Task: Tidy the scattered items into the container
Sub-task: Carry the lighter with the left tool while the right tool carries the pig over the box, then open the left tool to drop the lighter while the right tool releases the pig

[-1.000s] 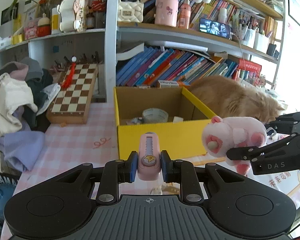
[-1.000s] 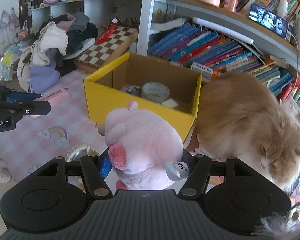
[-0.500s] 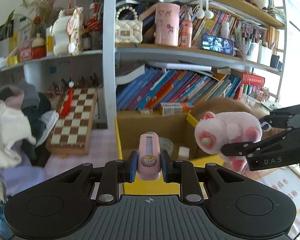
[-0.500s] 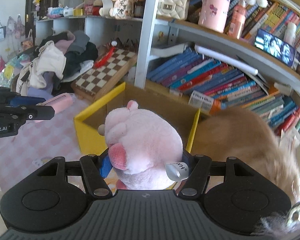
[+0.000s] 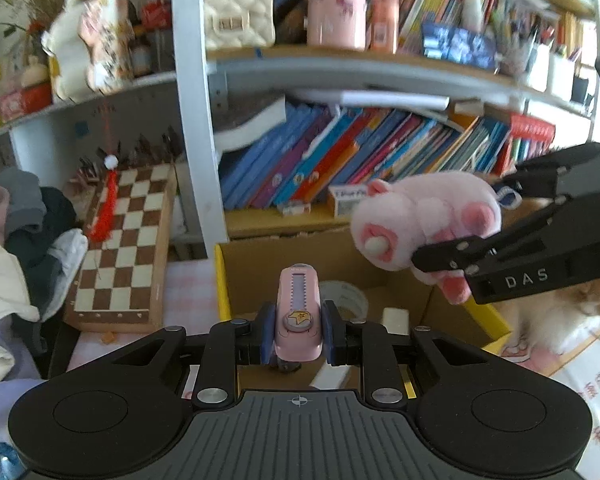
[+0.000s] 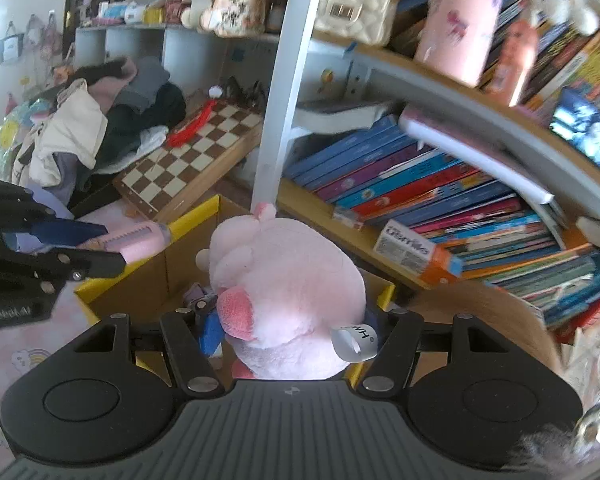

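My left gripper (image 5: 298, 330) is shut on a small pink device (image 5: 299, 312) with a star button and holds it above the near left part of the yellow cardboard box (image 5: 221, 280). My right gripper (image 6: 288, 330) is shut on a pink plush toy (image 6: 288, 288) above the same box (image 6: 188, 216). The plush (image 5: 424, 220) also shows in the left wrist view, over the box's right side. The pink device (image 6: 134, 240) shows in the right wrist view at the box's left rim. A tape roll (image 5: 346, 294) and small items lie inside the box.
A chessboard (image 5: 124, 240) leans left of the box, next to a pile of clothes (image 5: 16, 260). A bookshelf with slanted books (image 5: 360, 160) stands right behind the box. A furry tan animal (image 5: 560, 312) lies to the box's right. The table has a pink checked cloth (image 6: 28, 344).
Both grippers have moved forward and up with their items, from in front of the box to above its opening. Both grips are unchanged.
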A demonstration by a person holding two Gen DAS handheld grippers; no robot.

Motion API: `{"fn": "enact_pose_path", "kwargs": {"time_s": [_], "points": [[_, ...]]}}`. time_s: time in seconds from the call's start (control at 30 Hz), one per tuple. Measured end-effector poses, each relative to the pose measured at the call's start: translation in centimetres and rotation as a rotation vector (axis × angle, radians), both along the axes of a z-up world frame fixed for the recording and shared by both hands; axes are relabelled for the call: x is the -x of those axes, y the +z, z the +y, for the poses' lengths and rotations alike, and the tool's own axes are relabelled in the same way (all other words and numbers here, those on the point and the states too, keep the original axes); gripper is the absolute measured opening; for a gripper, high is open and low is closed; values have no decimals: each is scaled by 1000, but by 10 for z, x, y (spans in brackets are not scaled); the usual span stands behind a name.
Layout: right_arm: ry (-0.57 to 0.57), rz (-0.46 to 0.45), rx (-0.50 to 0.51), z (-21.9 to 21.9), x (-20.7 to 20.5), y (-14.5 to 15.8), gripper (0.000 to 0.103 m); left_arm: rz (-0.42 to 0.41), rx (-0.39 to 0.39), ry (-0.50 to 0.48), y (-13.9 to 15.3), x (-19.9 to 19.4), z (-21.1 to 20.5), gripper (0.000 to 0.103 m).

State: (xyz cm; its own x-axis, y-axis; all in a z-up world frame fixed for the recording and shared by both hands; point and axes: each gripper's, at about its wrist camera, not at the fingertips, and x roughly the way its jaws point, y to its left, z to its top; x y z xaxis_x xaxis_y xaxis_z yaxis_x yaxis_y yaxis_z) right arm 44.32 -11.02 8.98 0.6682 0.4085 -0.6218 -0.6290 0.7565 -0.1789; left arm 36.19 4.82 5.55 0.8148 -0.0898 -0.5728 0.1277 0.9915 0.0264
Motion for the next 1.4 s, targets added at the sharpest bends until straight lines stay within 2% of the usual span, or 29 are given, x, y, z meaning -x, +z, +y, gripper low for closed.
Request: {"fn": "enact_pose_path", "kwargs": {"time_s": [0.3,0.67,0.97,1.07,1.17,1.23,1.27,1.4], "points": [[120,97,52,38,-64,-27,62,167,-55,-12,-33,-48,-4,23],[232,231,116,96,-112,-65,62,324,-73,-27,-59,-71,-1,23],[244,255,165,122,-129,-89,63,375,-96,-52,-67,-76,-8,23],[248,262,174,129,-134,-96,66,391,-101,-61,-69,-78,-10,23],[253,268,148,126,-135,-95,71,409,-101,-65,-73,-78,-11,23],[262,264,120,121,-133,-90,83,417,-96,-69,-74,-78,-11,23],[264,261,106,118,-132,-86,85,422,-91,-71,-75,-78,-10,23],[257,246,66,106,-126,-70,86,410,-102,-72,-73,-75,-10,26]]}}
